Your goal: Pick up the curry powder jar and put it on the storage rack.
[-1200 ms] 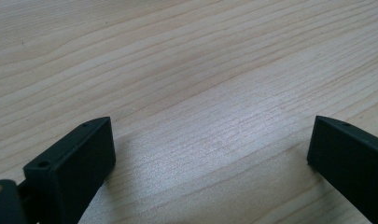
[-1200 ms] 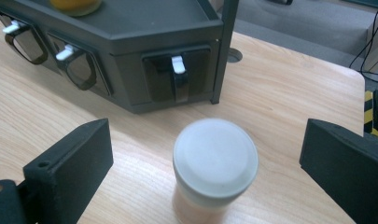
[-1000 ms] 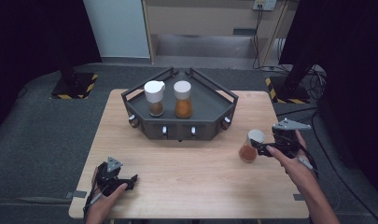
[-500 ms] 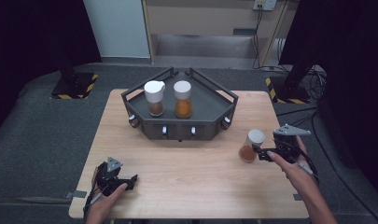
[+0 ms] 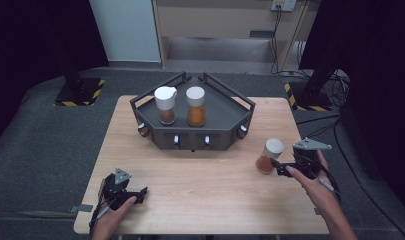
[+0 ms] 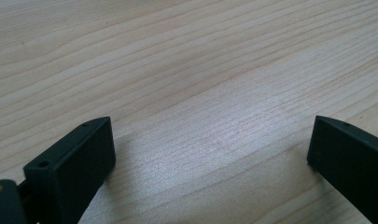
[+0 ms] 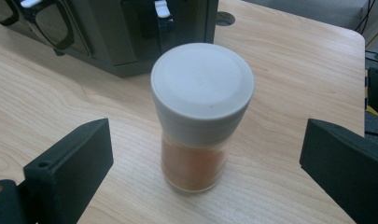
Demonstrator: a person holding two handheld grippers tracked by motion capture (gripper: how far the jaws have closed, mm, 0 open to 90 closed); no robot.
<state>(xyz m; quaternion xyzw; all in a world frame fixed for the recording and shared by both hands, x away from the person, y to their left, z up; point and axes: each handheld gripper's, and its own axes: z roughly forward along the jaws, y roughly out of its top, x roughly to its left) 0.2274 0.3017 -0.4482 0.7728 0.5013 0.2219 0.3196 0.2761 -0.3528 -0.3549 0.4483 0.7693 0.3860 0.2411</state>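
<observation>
A glass jar of orange powder with a white lid [image 5: 269, 156] stands upright on the wooden table [image 5: 210, 195], right of centre. My right gripper [image 5: 278, 167] sits just to its right, open. In the right gripper view the jar [image 7: 200, 116] stands between the two spread jaws of the right gripper [image 7: 207, 135], and neither jaw touches it. My left gripper [image 5: 139, 193] rests low at the table's front left. In the left gripper view it [image 6: 210, 126] is open over bare wood with nothing between its jaws.
A dark angular tray [image 5: 225, 112] stands at the table's back centre. It holds a jar with a white spouted lid [image 5: 165, 105] and a jar of orange powder [image 5: 195, 106]. The tray's front corner [image 7: 130, 42] lies just beyond the loose jar.
My right gripper has drawn back slightly towards the person while the jar stays where it stood. The left gripper has not moved.
</observation>
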